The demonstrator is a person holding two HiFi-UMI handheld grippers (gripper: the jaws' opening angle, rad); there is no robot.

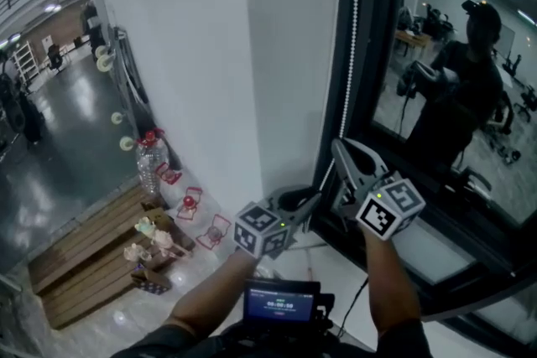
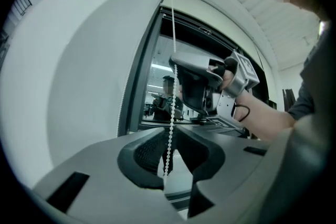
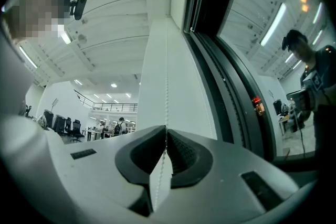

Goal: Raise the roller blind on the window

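**Bead chain and grippers at the window.** The bead chain [image 1: 353, 21] of the roller blind hangs straight down the dark window frame [image 1: 375, 54]. In the head view it runs from the top, right of centre, to the two grippers near the lower middle, so its long axis is vertical. The blind's cloth shows in no view.

We see the right gripper [image 3: 166, 135] clamped on the chain, its jaws pressed together with the beads running up out of them. The left gripper [image 2: 171, 132] sits lower on the same strand. Its jaws stand apart, and the chain dangles between them, gripped by neither pad. In the left gripper view the right gripper appears above, higher up the chain.

We judge that the coming move turns on this stacking. The chain lies inside the left jaws, so closing there, or sliding along the vertical line, needs no sideways reach. A white wall [image 1: 210, 54] fills the left of the head view.
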